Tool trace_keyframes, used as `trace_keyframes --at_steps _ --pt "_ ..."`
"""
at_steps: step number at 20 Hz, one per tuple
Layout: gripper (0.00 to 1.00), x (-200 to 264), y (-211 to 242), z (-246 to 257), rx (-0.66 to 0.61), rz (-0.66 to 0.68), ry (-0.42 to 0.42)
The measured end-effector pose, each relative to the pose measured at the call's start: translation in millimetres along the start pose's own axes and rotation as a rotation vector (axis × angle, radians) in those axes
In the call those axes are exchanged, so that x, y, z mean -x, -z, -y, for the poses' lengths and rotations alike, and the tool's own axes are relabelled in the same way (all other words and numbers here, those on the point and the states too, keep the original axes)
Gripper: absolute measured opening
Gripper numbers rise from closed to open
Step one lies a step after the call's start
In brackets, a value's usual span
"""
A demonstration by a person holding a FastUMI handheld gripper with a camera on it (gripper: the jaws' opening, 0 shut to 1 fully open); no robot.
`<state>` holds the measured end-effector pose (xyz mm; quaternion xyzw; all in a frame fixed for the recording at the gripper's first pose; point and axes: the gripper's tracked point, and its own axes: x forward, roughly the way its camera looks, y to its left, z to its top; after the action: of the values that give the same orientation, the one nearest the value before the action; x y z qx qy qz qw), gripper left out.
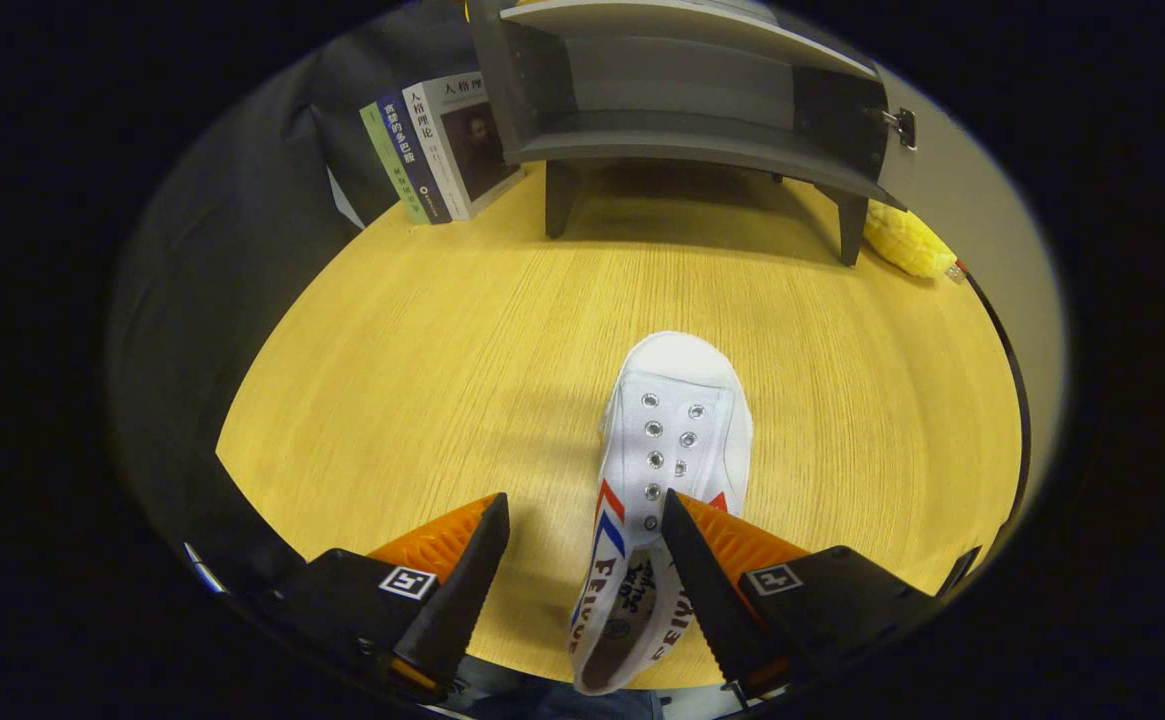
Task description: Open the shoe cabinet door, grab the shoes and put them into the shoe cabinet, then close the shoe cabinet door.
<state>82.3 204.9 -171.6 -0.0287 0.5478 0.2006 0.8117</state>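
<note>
Lying lengthwise between the wide-spread fingers of the gripper (584, 520), hugging the right one: white shoe (664, 470), toe pointing toward the open cabinet (682, 90), upper frame.

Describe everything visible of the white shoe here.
The white shoe is a lace-less canvas sneaker with metal eyelets and red and blue side stripes. It lies upright on the wooden table, toe toward the open gray cabinet. Its heel end sits between the open gripper fingers, against the right one; the left stands clear.
</note>
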Motion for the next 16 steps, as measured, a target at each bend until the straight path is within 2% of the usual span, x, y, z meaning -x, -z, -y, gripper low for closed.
trace_keyframes --at_steps 3,5,8,10,12,14,15,16 --pt "0.95 -6.0 0.4 9.3 0.028 -0.006 0.039" --pt "0.89 -3.8 1.4 12.6 0.042 -0.022 0.071" --pt "0.8 -7.3 8.0 14.1 0.206 -0.072 0.109" --pt "0.74 -8.3 6.9 28.8 0.304 -0.068 0.204" --pt "0.58 -7.1 7.3 24.9 0.291 -0.057 0.219" --pt "0.41 -9.7 8.4 23.3 0.25 -0.055 0.181" --pt "0.24 -7.6 7.4 22.1 0.236 -0.054 0.164" --pt "0.23 -7.1 6.9 23.1 0.235 -0.055 0.154"
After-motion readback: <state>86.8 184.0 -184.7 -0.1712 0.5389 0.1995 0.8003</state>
